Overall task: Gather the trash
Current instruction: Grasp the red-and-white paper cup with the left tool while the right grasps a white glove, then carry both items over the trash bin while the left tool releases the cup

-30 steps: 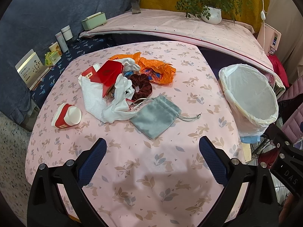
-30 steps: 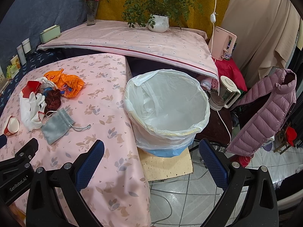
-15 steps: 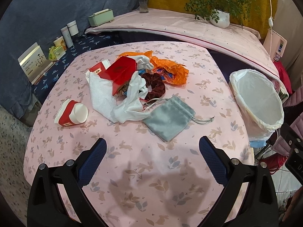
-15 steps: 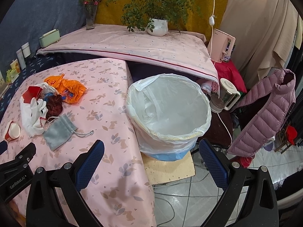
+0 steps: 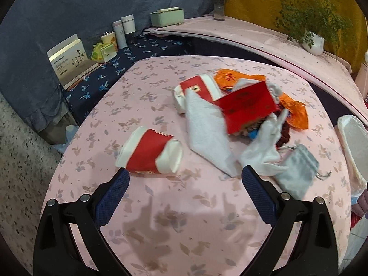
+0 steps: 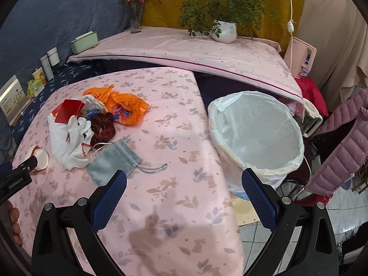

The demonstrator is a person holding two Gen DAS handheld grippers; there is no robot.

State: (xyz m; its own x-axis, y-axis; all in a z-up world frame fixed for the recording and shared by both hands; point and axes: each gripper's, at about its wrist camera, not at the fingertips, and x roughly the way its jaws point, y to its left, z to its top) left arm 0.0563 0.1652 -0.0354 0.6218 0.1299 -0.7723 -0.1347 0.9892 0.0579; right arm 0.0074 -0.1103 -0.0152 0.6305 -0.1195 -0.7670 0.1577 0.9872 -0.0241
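Note:
A red-and-white paper cup [image 5: 150, 154] lies on its side on the pink table [image 5: 184, 230]. My left gripper [image 5: 184, 179] is open just short of the cup, above the table. Behind it lies a trash pile: a second paper cup [image 5: 197, 89], a red envelope [image 5: 247, 105], white cloth [image 5: 207, 135], an orange bag [image 5: 296, 110] and a grey pouch [image 5: 296, 174]. My right gripper [image 6: 184, 181] is open and empty over the table's right part, between the grey pouch [image 6: 115, 161] and the white-lined bin [image 6: 260, 140]. The pile [image 6: 92, 119] lies to its left.
A low shelf [image 5: 128, 53] on the left holds a box, tins and bottles. A pink-covered ledge [image 6: 184, 50] behind carries a vase and a potted plant [image 6: 224, 31]. A pink jacket [image 6: 340, 151] hangs right of the bin. The left gripper's body [image 6: 16, 179] shows at the left edge.
My left gripper has swung left and moved in close to the lying paper cup. My right gripper has shifted left over the table, so the bin now sits to the right.

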